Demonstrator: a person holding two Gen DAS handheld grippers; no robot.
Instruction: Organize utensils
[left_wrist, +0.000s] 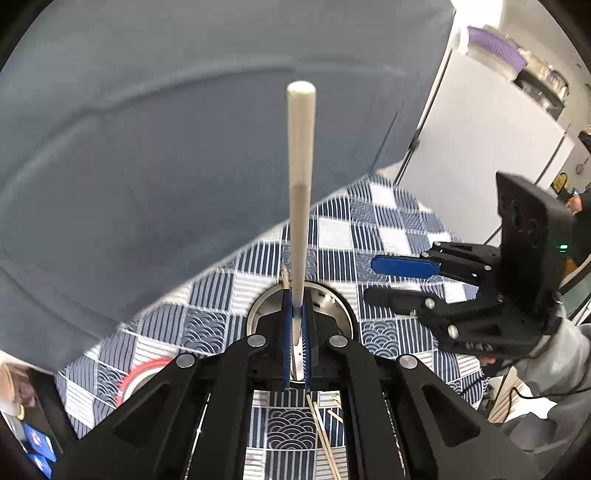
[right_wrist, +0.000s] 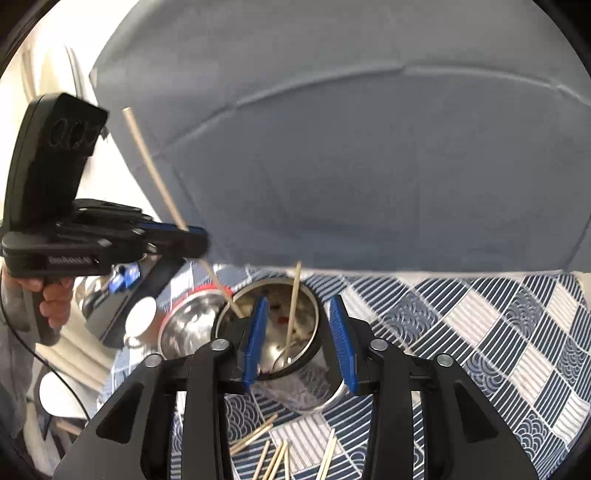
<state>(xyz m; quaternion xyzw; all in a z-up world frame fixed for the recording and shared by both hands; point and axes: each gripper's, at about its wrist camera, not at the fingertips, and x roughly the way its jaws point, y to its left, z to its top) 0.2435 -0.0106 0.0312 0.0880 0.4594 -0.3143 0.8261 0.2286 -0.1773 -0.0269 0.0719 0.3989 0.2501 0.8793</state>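
Observation:
My left gripper (left_wrist: 297, 295) is shut on a pale wooden chopstick (left_wrist: 301, 166), which sticks up and away past the fingertips. Its lower tip sits at the rim of a steel cup (right_wrist: 314, 391), as the right wrist view shows. There the left gripper (right_wrist: 195, 236) holds this chopstick (right_wrist: 155, 173) at a slant. One other chopstick (right_wrist: 293, 302) stands inside the cup. My right gripper (right_wrist: 299, 302) hovers open above the cup, blue pads apart, nothing between them. It also appears as the right gripper (left_wrist: 369, 281) beside the cup (left_wrist: 332, 295).
Several loose chopsticks (right_wrist: 277, 458) lie on the blue checked tablecloth (right_wrist: 480, 332) near the front. A steel bowl (right_wrist: 188, 328) with a red rim stands left of the cup. A grey cushion (right_wrist: 369, 147) rises behind the table. A hand grips the left gripper's handle.

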